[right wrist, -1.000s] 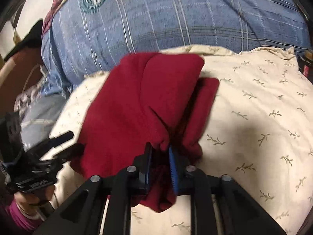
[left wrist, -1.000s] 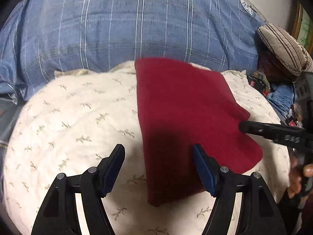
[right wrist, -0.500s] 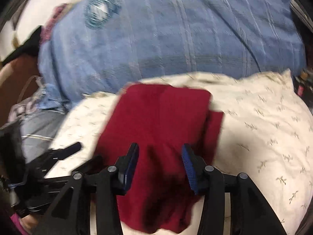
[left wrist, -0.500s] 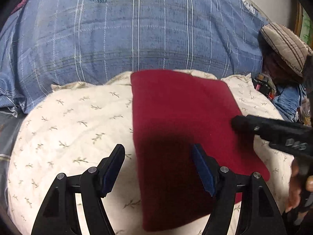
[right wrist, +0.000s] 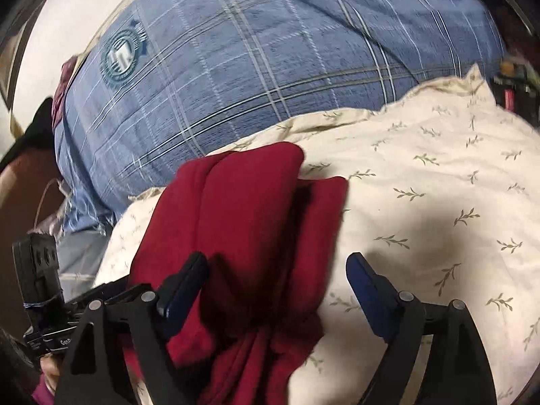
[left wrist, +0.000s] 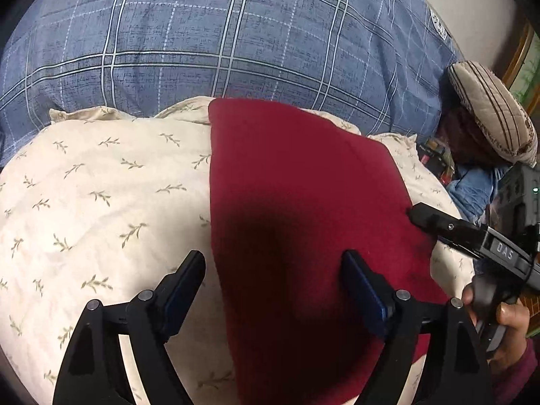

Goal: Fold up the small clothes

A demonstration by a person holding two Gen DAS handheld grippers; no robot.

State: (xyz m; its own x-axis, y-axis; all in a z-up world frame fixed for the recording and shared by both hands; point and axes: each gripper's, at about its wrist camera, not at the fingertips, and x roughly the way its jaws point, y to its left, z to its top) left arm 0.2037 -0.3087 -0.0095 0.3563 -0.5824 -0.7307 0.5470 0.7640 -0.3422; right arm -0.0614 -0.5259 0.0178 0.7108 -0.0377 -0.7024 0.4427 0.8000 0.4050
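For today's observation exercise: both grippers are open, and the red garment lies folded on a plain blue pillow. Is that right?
Not quite. The red garment lies on a cream leaf-print pillow, as the left wrist view shows. Both the left gripper and right gripper are open.

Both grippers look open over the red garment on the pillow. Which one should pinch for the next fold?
Probably right. The right gripper hangs open over the red garment's bunched near end. The left gripper straddles only its flat left edge.

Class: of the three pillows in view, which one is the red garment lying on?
The cream leaf-print pillow carries the dark red folded garment; the blue plaid pillow and striped tan cushion don't.
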